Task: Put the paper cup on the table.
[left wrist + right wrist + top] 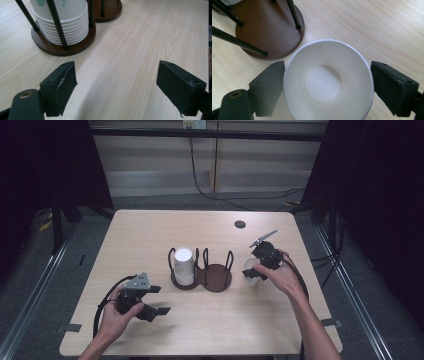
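a white paper cup (327, 82) stands upright and empty on the wooden table, mouth up, just beside the brown cup holder's vacant ring.

left claw (159, 300): jaws wide, low | right claw (254, 272): jaws apart, pointing down

The round paper cup (328, 82) on the right is showing plain white. The stacked paper cups (63, 20) are showing white with little green leaves. The round wooden cup stand (202, 276) is looking dark brown with black rods. The wooden table (150, 235) is looking light tan.
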Available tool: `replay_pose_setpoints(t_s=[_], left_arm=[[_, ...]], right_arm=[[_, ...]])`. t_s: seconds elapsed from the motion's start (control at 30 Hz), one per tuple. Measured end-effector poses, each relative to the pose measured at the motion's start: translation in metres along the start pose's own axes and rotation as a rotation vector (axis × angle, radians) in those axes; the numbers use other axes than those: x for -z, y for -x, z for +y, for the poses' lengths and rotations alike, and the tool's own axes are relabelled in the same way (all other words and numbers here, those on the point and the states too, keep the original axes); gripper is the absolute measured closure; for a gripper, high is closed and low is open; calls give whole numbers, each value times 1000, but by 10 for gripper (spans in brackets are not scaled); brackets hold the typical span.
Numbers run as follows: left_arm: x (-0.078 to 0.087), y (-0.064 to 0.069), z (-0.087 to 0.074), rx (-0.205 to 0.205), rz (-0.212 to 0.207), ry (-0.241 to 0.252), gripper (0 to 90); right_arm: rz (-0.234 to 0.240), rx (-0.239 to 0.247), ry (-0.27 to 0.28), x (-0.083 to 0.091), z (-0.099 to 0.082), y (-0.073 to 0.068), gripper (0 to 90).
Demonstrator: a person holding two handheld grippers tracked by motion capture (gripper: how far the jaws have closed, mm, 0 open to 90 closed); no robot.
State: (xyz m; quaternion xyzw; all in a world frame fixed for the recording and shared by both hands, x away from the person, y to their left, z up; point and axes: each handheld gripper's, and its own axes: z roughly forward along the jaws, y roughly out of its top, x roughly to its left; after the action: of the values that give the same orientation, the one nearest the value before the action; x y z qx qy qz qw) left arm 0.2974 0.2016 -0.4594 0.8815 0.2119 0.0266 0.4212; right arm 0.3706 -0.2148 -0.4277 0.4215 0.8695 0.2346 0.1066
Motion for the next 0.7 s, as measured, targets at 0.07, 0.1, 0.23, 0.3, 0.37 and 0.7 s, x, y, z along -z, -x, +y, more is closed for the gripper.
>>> replay_pose_setpoints(t_s=[0.07,0.1,0.23,0.3,0.37,0.7], left_arm=[[-1,0,0,4,-1,2,164],[0,0,0,-5,0,-5,164],[0,1,0,0,2,-5,164],[1,2,0,-6,3,-9,164],[2,4,0,-3,2,-2,164],[8,3,0,-9,16,-8,164]], right_arm=[[7,-9,25,1,-1,0,137],[7,-11,33,2,-1,0,137],[23,-36,81,5,-1,0,135],[24,-44,98,6,-1,0,138],[9,-61,113,9,-1,0,136],[5,-97,241,23,-4,-6,135]])
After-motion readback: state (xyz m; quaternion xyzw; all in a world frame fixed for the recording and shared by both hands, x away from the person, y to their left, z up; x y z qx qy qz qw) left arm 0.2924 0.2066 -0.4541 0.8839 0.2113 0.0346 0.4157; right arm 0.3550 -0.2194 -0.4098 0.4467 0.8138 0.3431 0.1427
